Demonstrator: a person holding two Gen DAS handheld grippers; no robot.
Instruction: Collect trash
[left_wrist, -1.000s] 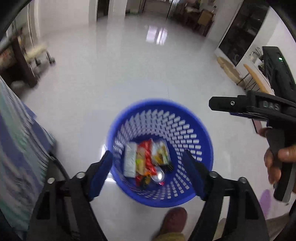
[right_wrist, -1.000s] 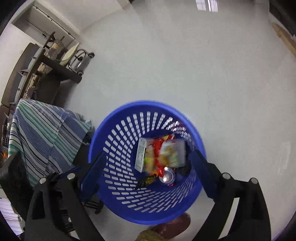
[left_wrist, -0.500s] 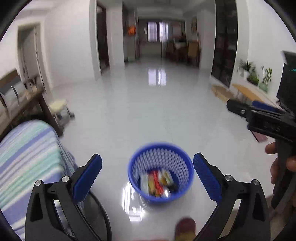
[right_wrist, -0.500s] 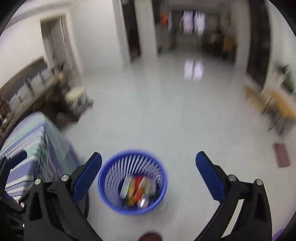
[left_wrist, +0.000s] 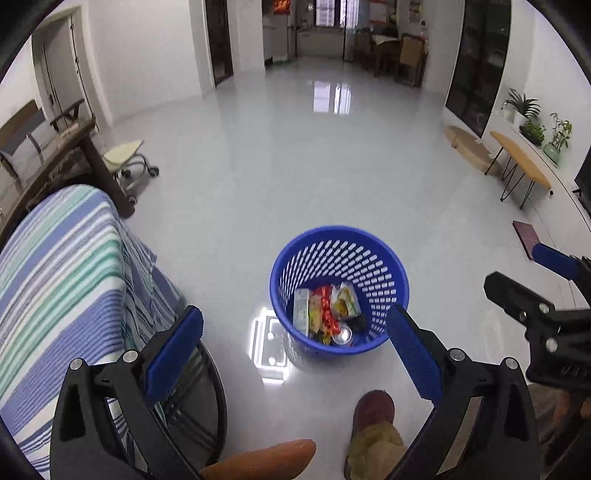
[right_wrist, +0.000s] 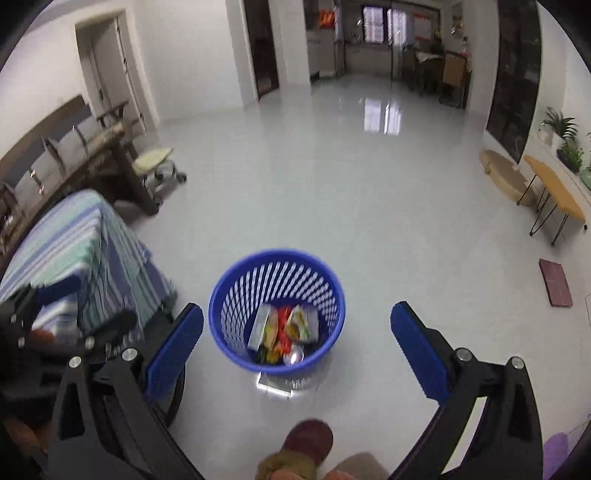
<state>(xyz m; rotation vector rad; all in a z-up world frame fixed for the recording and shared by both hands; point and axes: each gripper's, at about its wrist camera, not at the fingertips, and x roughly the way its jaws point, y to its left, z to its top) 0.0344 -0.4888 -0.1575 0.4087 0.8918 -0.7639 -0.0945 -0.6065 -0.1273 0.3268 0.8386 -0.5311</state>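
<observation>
Glossy floor (left_wrist: 295, 155) looks bare; trash sits in the bin (left_wrist: 339, 288), your jaws spread, holding nothing — likely finished.

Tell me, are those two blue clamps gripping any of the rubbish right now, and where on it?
Nothing is held. The left gripper and right gripper both stand wide open and empty above the blue basket, where the trash already lies.

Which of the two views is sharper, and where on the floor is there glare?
Left wrist view: sharp; the blue basket has crisp holes, with a bright glare patch on the floor beside it. Right wrist view: slightly motion-blurred; the basket holes smear. Both bend straight walls, being fisheye.
</observation>
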